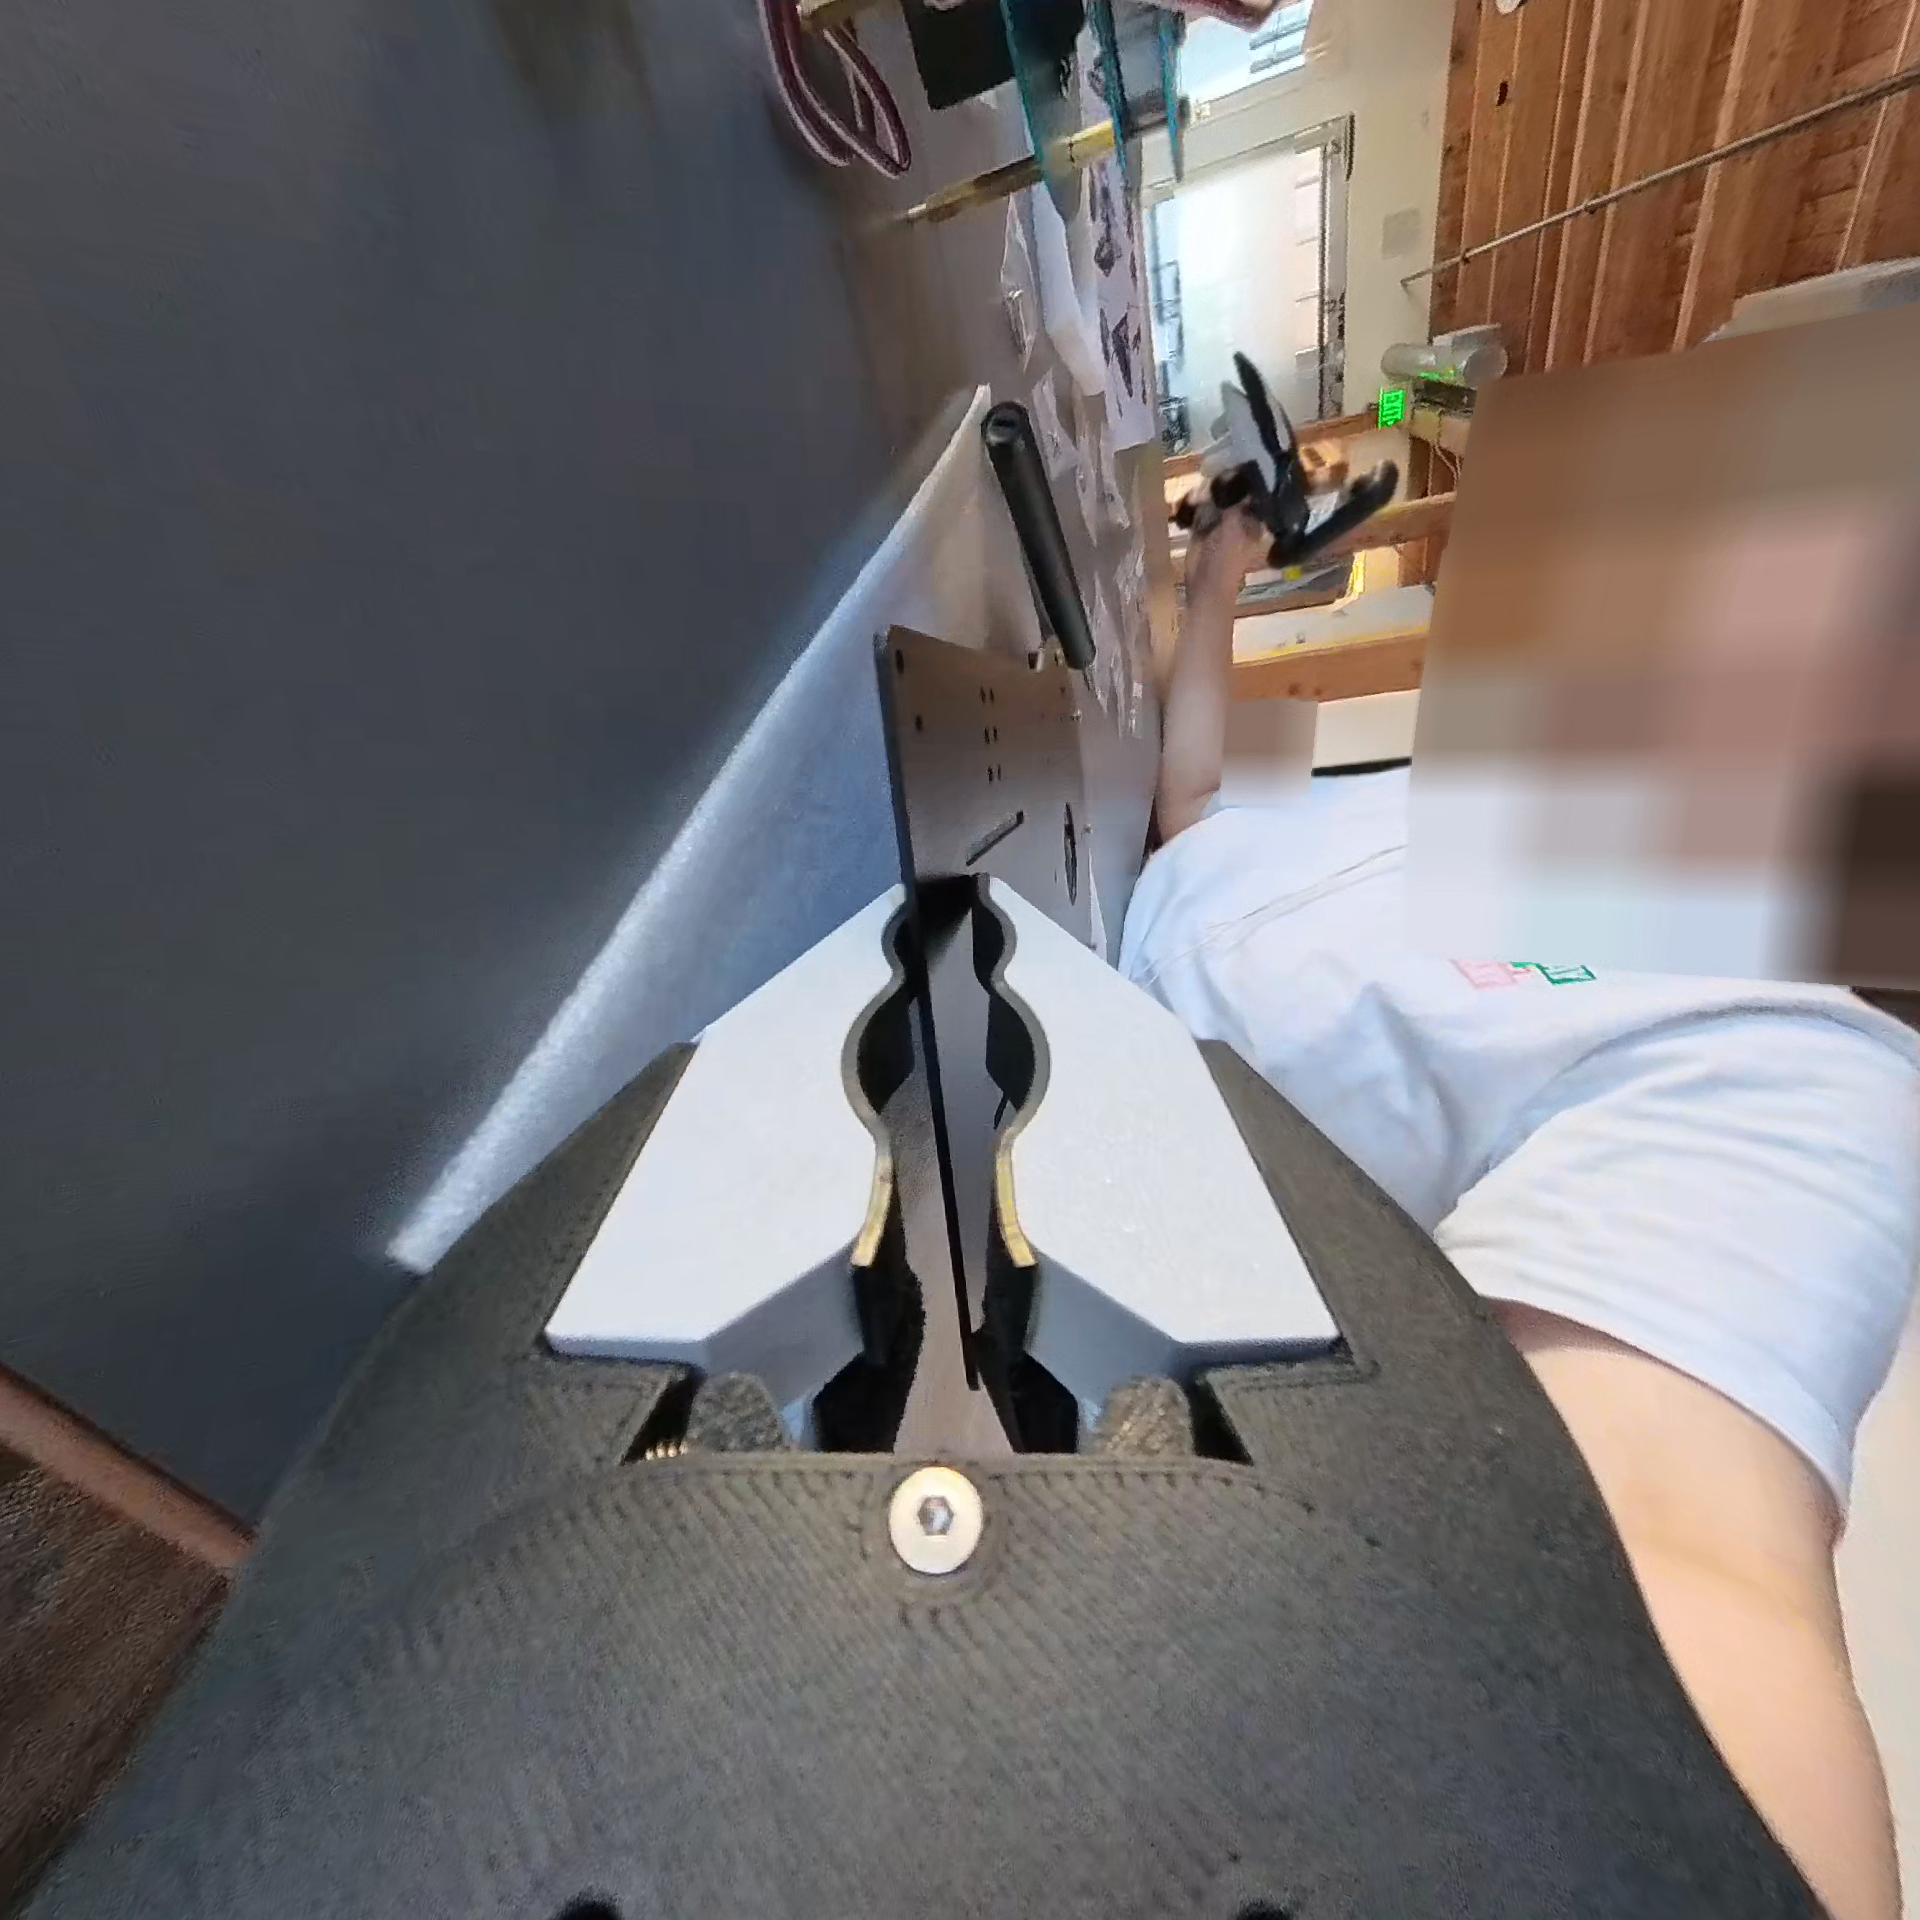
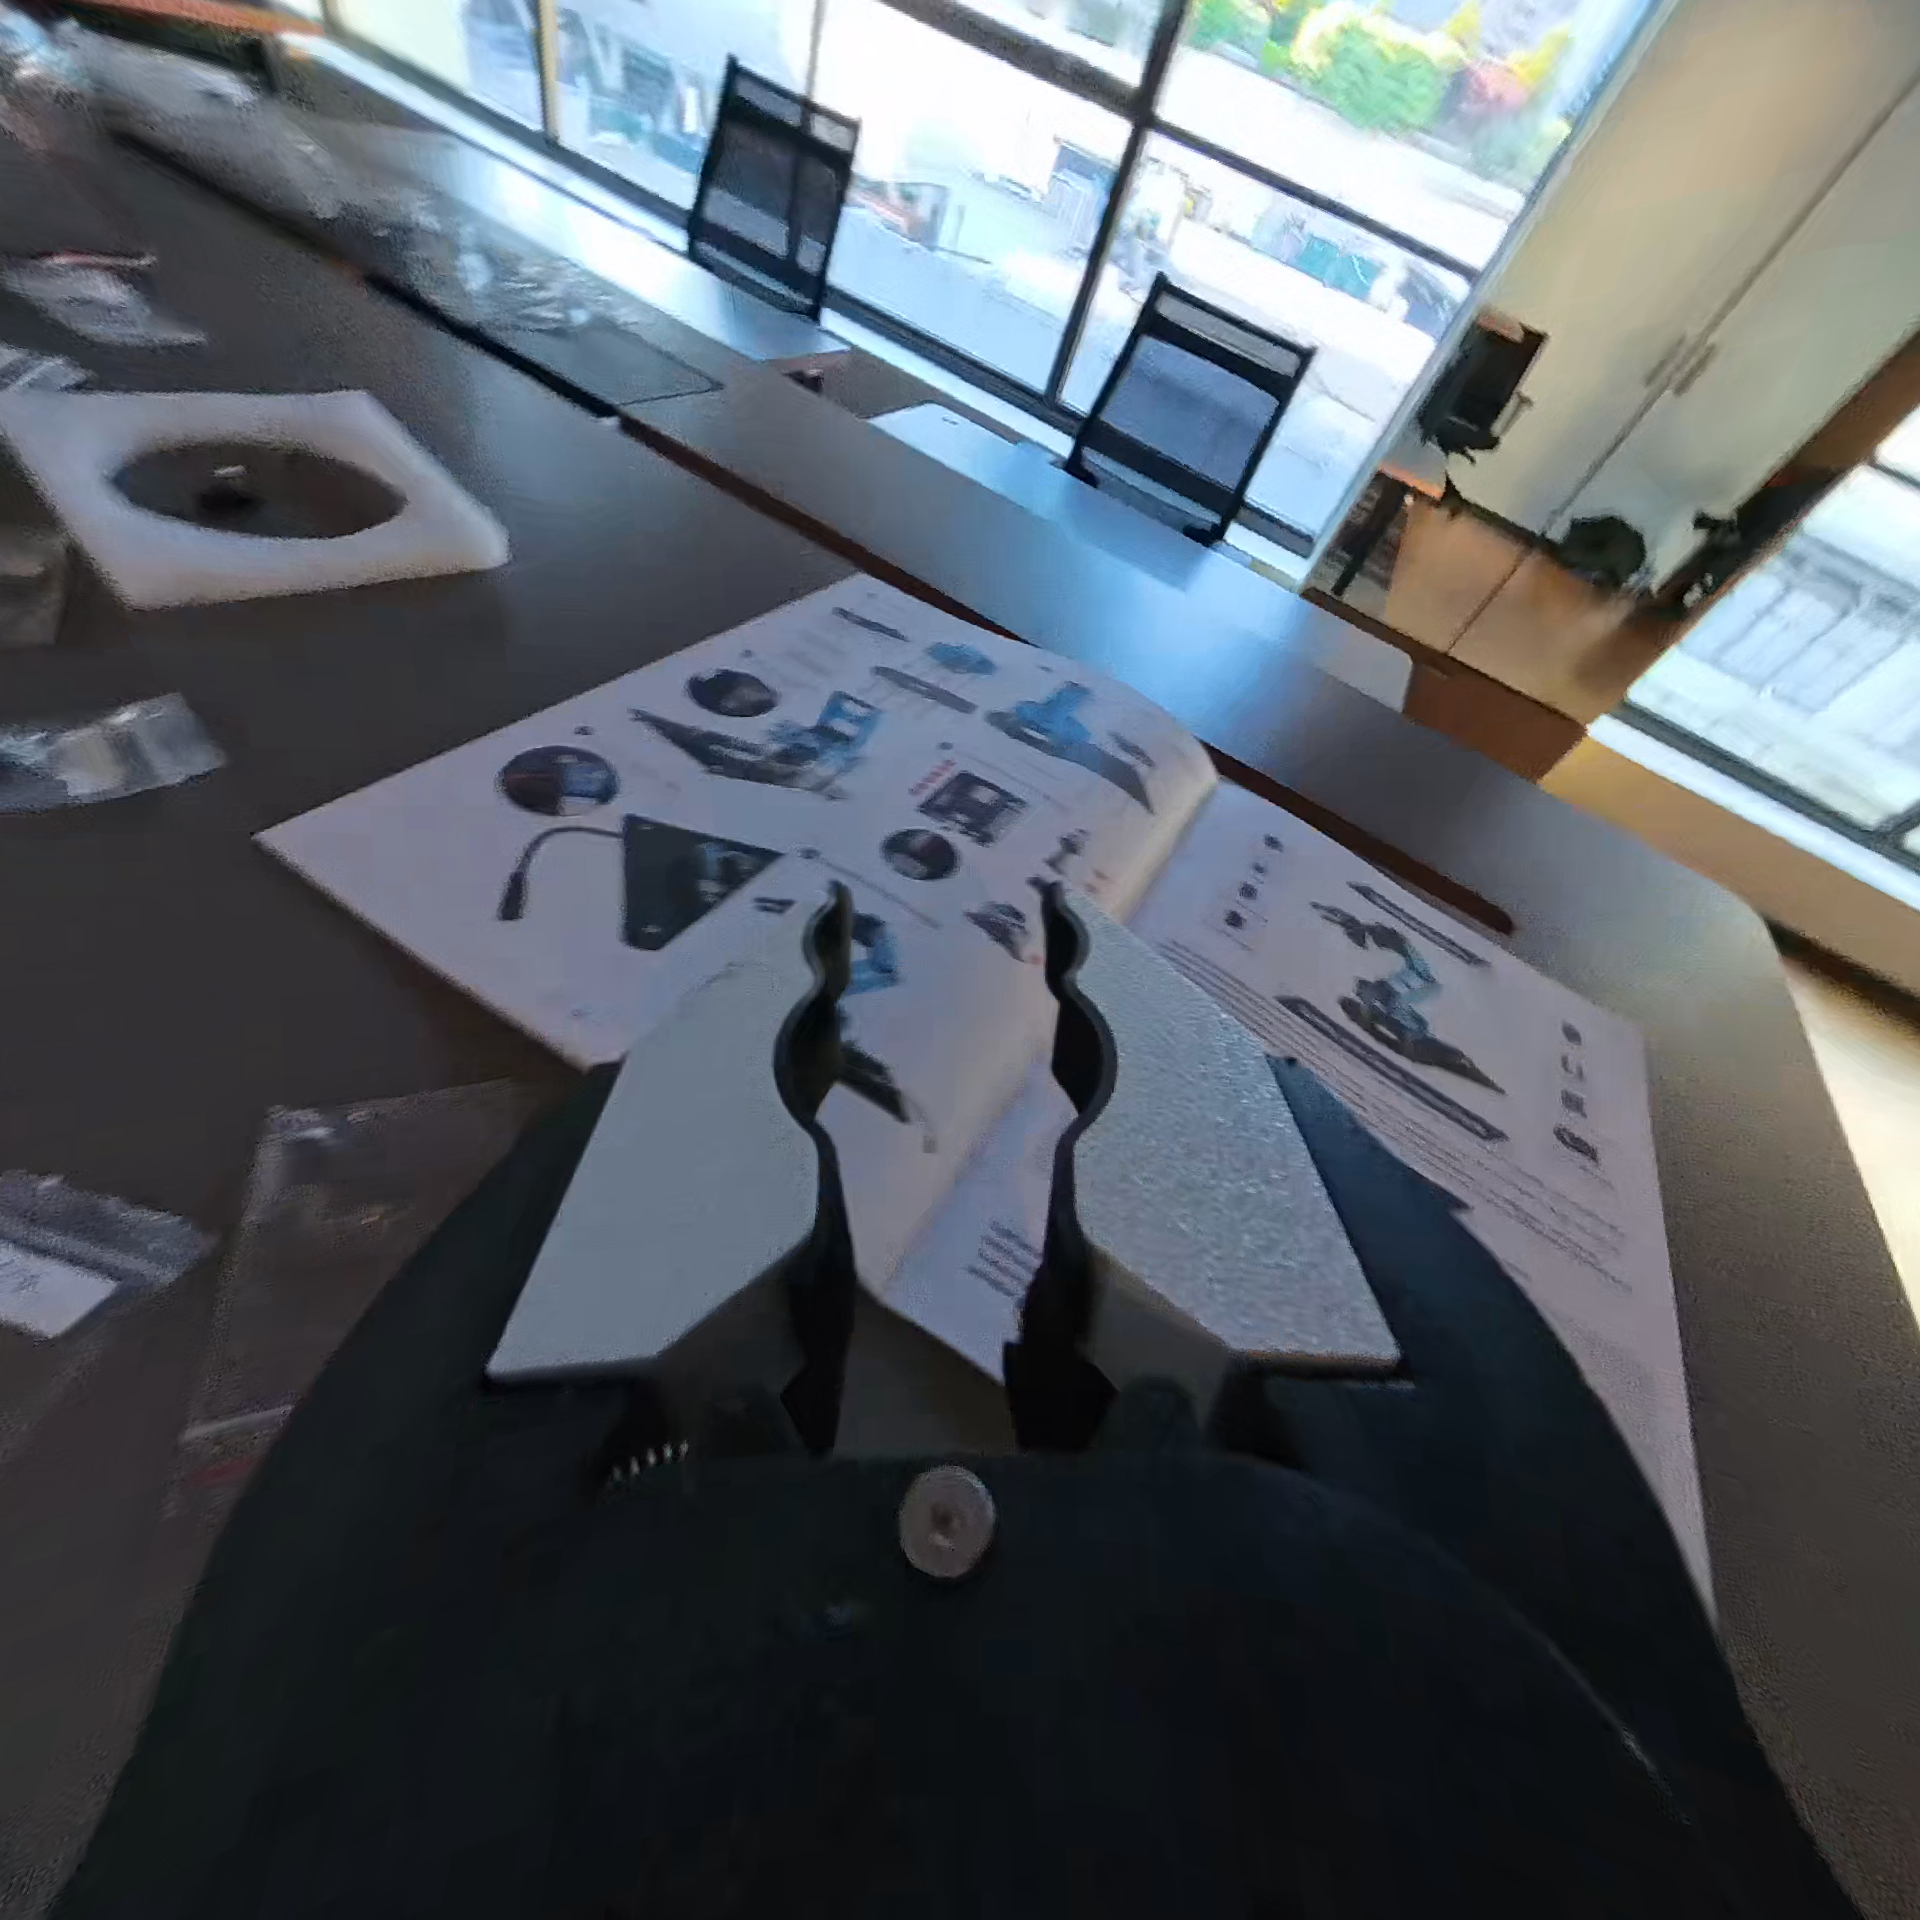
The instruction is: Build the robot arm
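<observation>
**Black drilled plate clamped edge-on in the left gripper; right gripper gapes over an open manual**

The thin black plate (image 1: 977, 769), drilled with small holes and a slot, sits pinched between the grey fingers (image 1: 748, 1143) of the left gripper (image 1: 943, 904). Its long axis runs straight out along the fingers, away from the camera, with its face turned to the right, so from here it shows almost edge-on. Beyond it a black rod (image 1: 1039, 540) lies on a white foam sheet (image 1: 727, 831), on the dark table (image 1: 416, 520). A person in a white T-shirt (image 1: 1455, 1039) stands close by; the shirt carries a small coloured print. Farther off the right gripper (image 1: 1278, 478) shows in the person's hand.

Seen through its own camera, the right gripper (image 2: 940, 914) is spread wide and holds nothing, hanging above an open instruction manual (image 2: 727, 810) with pictures of parts; its print is too blurred to read. To the left lie a white foam block (image 2: 436, 520) with a round recess and clear plastic bags (image 2: 104, 748). Two black chairs (image 2: 1184, 405) stand by the windows (image 2: 987, 156).
</observation>
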Demonstrator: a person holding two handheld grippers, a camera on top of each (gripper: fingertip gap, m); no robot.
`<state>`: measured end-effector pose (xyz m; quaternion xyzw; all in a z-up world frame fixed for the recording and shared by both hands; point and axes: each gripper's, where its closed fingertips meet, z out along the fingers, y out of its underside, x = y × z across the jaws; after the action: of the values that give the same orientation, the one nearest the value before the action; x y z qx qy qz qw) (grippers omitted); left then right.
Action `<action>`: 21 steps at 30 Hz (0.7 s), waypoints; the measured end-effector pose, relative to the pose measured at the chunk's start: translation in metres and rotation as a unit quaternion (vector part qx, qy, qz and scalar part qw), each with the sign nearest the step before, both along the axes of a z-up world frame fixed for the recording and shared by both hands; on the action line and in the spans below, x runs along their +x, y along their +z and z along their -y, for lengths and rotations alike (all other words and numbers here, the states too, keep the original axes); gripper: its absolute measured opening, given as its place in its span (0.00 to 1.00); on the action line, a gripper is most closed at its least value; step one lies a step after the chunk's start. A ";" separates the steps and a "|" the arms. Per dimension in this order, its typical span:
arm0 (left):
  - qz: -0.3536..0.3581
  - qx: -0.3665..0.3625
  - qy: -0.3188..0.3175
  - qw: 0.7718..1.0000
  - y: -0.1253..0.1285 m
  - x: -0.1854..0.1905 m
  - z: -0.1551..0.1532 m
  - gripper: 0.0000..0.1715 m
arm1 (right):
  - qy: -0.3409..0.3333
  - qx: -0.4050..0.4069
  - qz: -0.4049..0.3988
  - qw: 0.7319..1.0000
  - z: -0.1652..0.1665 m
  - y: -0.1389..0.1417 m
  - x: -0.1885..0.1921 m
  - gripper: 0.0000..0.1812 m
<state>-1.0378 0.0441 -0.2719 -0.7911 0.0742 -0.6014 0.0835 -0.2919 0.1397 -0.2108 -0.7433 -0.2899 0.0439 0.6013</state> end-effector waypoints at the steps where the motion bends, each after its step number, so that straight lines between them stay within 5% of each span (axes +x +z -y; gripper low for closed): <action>1: 0.002 0.000 0.001 1.000 0.000 0.001 -0.001 0.03 | -0.008 -0.012 -0.007 1.000 -0.007 -0.001 0.009 0.17; 8: -0.011 0.004 0.000 1.000 0.007 0.005 -0.008 0.02 | 0.040 -0.172 -0.101 0.979 -0.068 -0.034 0.007 0.13; 12: -0.022 -0.010 -0.001 1.000 0.005 0.006 -0.011 0.03 | 0.056 -0.225 -0.141 0.962 -0.102 -0.046 0.004 0.00; 21: -0.037 -0.024 0.007 0.999 0.004 0.008 -0.016 0.03 | 0.035 -0.230 -0.034 0.972 -0.154 -0.070 0.003 0.00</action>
<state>-1.0299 0.0598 -0.2674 -0.8149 0.0573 -0.5729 0.0661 -0.2890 0.2938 -0.2809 -0.8494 -0.2768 0.1558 0.4215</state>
